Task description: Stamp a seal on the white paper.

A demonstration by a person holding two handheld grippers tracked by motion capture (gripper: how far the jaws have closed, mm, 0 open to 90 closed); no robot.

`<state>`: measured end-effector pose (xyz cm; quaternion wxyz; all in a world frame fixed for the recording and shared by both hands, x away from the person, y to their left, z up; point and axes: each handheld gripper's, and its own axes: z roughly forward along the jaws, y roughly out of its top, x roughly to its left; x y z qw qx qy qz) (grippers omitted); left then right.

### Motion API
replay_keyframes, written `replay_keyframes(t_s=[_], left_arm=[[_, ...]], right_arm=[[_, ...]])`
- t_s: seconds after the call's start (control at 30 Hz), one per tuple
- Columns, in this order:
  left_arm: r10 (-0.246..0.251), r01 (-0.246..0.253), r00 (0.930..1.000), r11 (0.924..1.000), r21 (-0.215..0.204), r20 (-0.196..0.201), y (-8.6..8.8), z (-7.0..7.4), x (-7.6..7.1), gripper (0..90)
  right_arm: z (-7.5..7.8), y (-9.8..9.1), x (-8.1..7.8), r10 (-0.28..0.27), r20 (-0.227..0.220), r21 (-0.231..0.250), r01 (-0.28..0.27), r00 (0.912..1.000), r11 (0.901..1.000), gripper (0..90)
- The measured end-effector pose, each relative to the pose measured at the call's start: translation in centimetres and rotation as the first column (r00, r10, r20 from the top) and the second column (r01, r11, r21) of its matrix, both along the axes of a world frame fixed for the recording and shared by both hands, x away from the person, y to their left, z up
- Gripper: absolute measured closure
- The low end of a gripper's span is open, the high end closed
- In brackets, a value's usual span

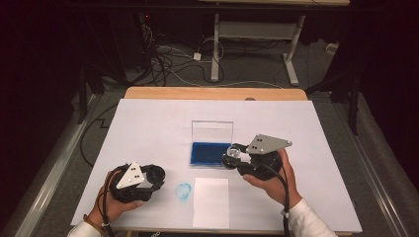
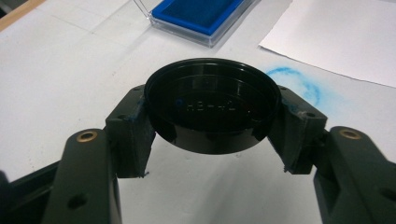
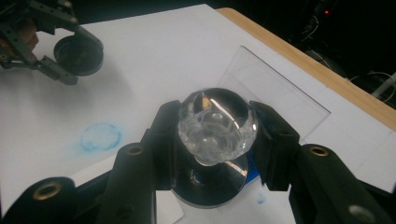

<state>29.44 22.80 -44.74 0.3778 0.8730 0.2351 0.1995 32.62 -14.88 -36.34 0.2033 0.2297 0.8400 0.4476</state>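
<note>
The white-covered table [image 1: 148,128] carries everything, its wooden far edge bare. At its middle lies the blue ink pad [image 1: 209,153] in a clear case, the lid [image 1: 212,131] standing up toward the far edge. Toward the near edge lies a white sheet of paper [image 1: 211,202], and just left of it a round blue stamp mark [image 1: 184,191] sits on the table cover.

The right gripper [image 3: 215,140] is clenched on the clear faceted knob of a stamp [image 3: 217,122], held at the ink pad's near right corner; whether its base touches the ink I cannot tell. The knob looks like hard glass or acrylic: stiff, smooth, likely slippery and chippable, so the widest part of the ball, where the jaws sit now, seems the safest hold.

The left gripper [image 2: 212,128], near the near left corner of the table, grips a black round cap [image 2: 212,105] by its rim. It looks light, rigid plastic. Faint raised lettering marks the inside, too dim to read.
</note>
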Motion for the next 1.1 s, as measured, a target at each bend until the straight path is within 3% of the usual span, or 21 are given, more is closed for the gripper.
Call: replay_keyframes(t_s=[0.23, 0.63, 1.1], left_arm=[[-0.011, 0.011, 0.9999, 0.9998, 0.016, -0.003, -0.2, -0.2, 0.1, 36.7], [-0.017, 0.017, 0.9999, 0.9996, 0.022, 0.003, -0.6, -0.1, -0.5, 36.7], [-0.014, 0.014, 0.9999, 0.9997, 0.021, -0.007, -0.6, -0.3, -0.3, 36.7]], right_arm=[[-0.1, 1.0, -1.4, 0.060, -0.012, 0.006, -0.060, 0.9981, 0.9982, 57.1], [-0.8, 2.5, -2.6, 0.119, -0.025, -0.013, -0.119, 0.9926, 0.9928, 57.1], [-1.7, 3.1, -3.1, 0.131, -0.038, -0.018, -0.132, 0.9907, 0.9911, 57.1]])
